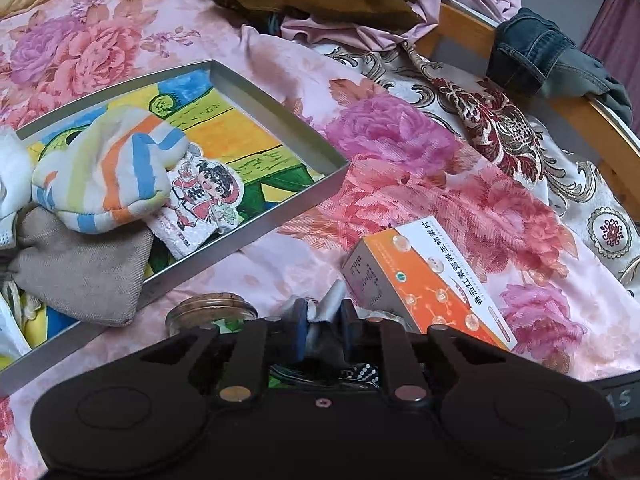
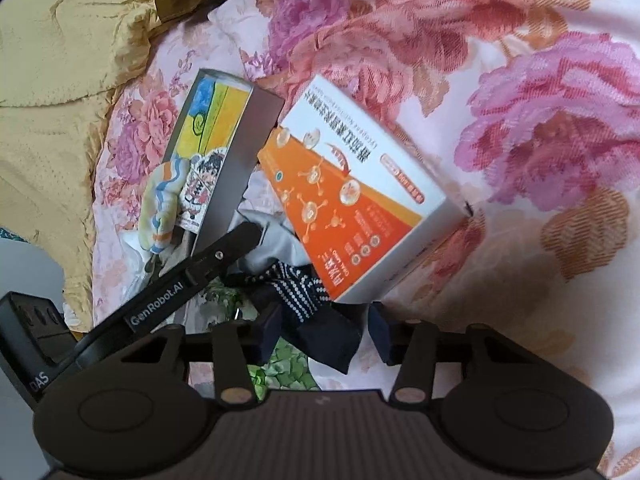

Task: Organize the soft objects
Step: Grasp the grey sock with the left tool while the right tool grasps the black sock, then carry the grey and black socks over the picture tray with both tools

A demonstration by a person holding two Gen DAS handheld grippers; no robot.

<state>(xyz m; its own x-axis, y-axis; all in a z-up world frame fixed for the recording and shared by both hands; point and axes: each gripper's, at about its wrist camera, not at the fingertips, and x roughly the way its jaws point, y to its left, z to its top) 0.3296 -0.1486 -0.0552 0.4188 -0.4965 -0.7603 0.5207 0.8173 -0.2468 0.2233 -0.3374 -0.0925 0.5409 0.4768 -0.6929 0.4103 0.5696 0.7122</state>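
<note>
Floral bedspread point(image 1: 400, 140) carrying a metal tray point(image 1: 304, 200) and an orange box point(image 1: 432, 284). Left gripper point(image 1: 323, 330), marked "GenRobot.AI", clenched on grey cloth point(image 1: 326, 312). Right gripper point(image 2: 326, 330) half open around a dotted navy sock point(image 2: 304, 292); contact unclear.

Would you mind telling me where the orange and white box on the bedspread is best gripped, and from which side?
Grip the orange and white box across its two long narrow sides, coming from above. It lies flat on the bedspread, broad printed face up, too wide to span; the long edges look reachable.
</note>
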